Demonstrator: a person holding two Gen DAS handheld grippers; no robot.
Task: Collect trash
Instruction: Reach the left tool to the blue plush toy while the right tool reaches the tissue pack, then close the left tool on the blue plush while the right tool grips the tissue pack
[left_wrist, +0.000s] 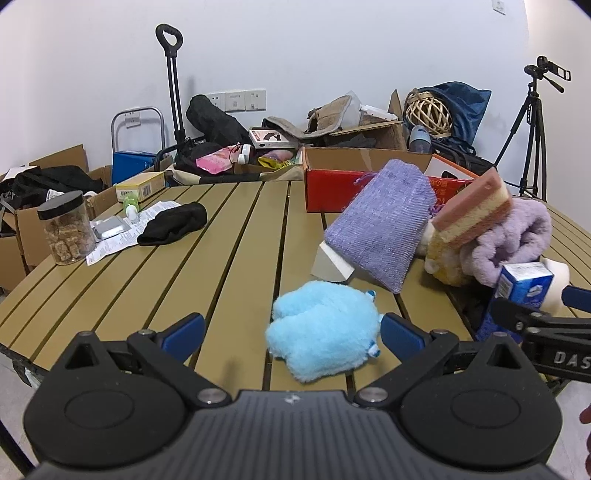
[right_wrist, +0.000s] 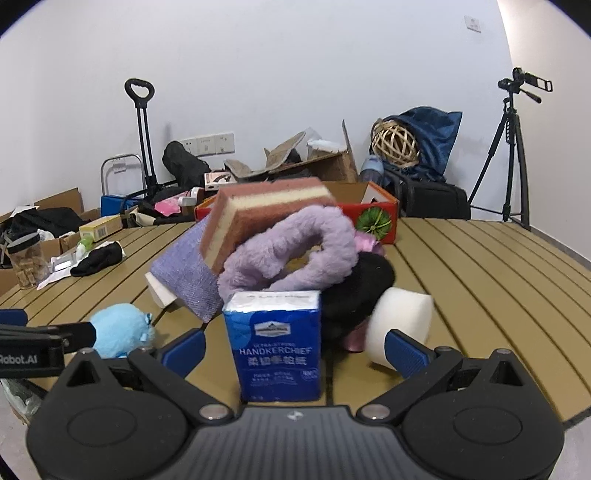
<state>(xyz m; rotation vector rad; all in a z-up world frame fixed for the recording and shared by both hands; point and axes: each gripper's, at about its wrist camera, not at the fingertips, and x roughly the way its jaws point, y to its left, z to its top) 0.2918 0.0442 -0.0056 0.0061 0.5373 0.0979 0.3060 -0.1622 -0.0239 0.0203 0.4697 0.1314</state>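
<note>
Left gripper, fingers spread wide either side of the fluffy blue plush, one tip just beside it, nothing pinched. Right gripper, fingers equally wide, flanking the blue handkerchief pack, which stands upright on the slatted surface before a purple fuzzy pile.

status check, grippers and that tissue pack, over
Both grippers open, empty. Right gripper straddling upright blue handkerchief pack. Left gripper at light blue plush. Leaning pile close behind pack.
</note>
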